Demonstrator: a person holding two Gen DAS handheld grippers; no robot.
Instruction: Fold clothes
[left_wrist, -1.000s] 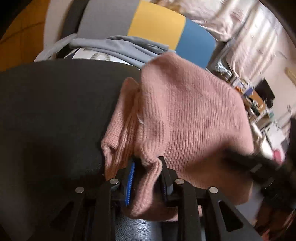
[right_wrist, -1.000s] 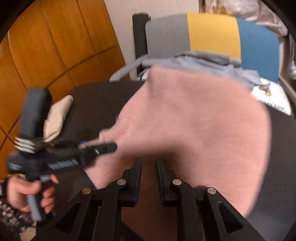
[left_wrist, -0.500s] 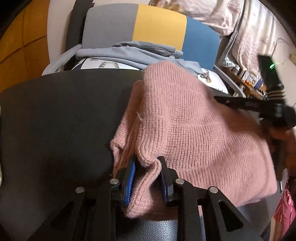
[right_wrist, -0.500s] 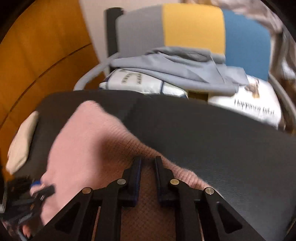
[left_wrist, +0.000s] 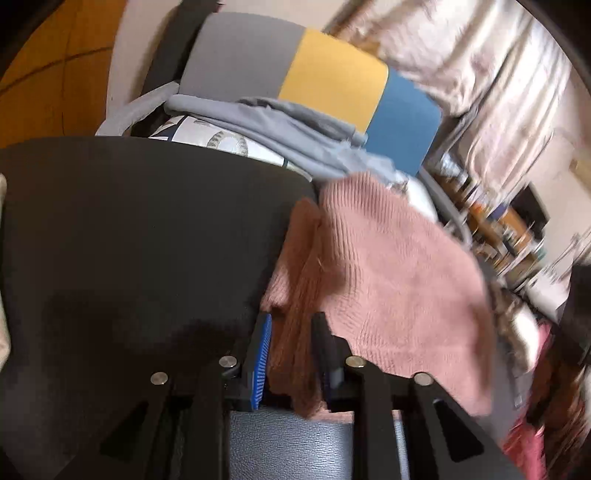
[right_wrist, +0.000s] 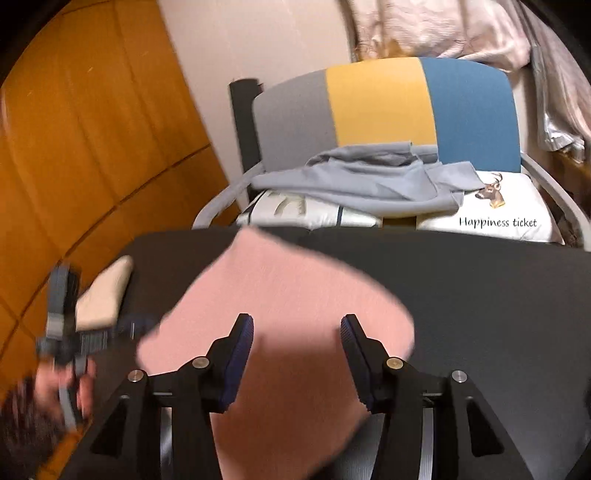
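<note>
A pink knit sweater (left_wrist: 388, 277) lies on the black table (left_wrist: 147, 221). My left gripper (left_wrist: 291, 321) pinches a bunched fold of its edge, and the jaws are closing further on the knit. In the right wrist view the sweater (right_wrist: 288, 288) spreads blurred under my right gripper (right_wrist: 297, 325). Its jaws are opening; the pads stand wide apart and clear of the cloth, which shows in the gap below them. The left gripper (right_wrist: 92, 336) and the hand (right_wrist: 62, 387) holding it show blurred at the left.
Behind the table (right_wrist: 480, 295) stands a grey, yellow and blue chair (right_wrist: 380, 99) holding a grey garment (right_wrist: 369, 177) on white printed cushions (right_wrist: 498, 218). A folded beige cloth (right_wrist: 107, 295) lies at the table's left edge. Orange wood panelling is on the left.
My right gripper has let go of the sweater, opened wide and drawn back and up. My left gripper kept its hold on the fold and shifted sideways, the sweater now lying to its right.
</note>
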